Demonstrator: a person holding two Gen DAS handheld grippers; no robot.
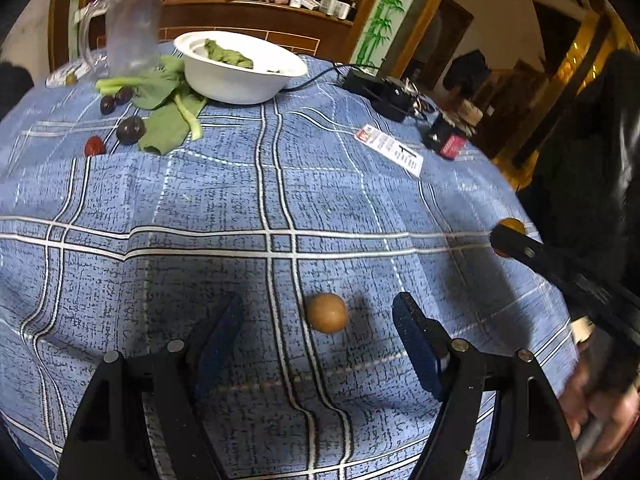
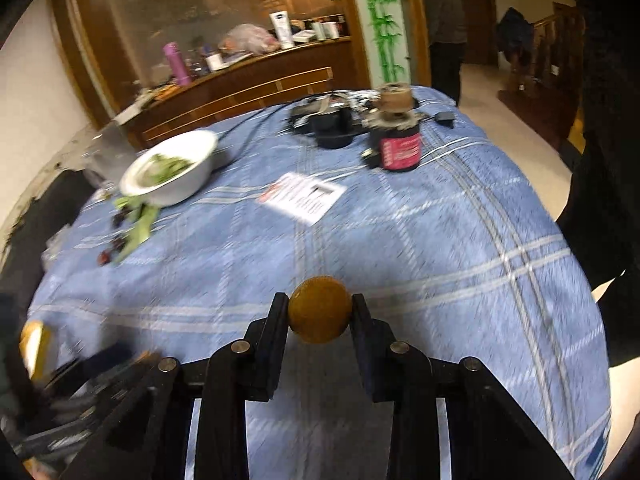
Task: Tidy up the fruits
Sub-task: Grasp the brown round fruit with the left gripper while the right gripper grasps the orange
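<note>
A small round tan fruit point(image 1: 327, 313) lies on the blue checked tablecloth point(image 1: 224, 200), between the open fingers of my left gripper point(image 1: 320, 312), nearer the right finger. My right gripper point(image 2: 319, 309) is shut on a second round yellow-brown fruit point(image 2: 319, 309), held above the cloth; its tip and the fruit point(image 1: 512, 226) show at the right of the left wrist view. Dark plums point(image 1: 130, 129) and a red fruit point(image 1: 94, 146) lie at the far left beside green leaves point(image 1: 168, 120). A white bowl point(image 1: 240, 80) holds greens.
A glass mug point(image 1: 128, 28) stands at the far left behind the leaves. A paper card point(image 1: 392, 148), black device with cables point(image 1: 380, 92) and a black-and-red can point(image 2: 398, 148) sit at the far right of the table. A person stands by the right edge.
</note>
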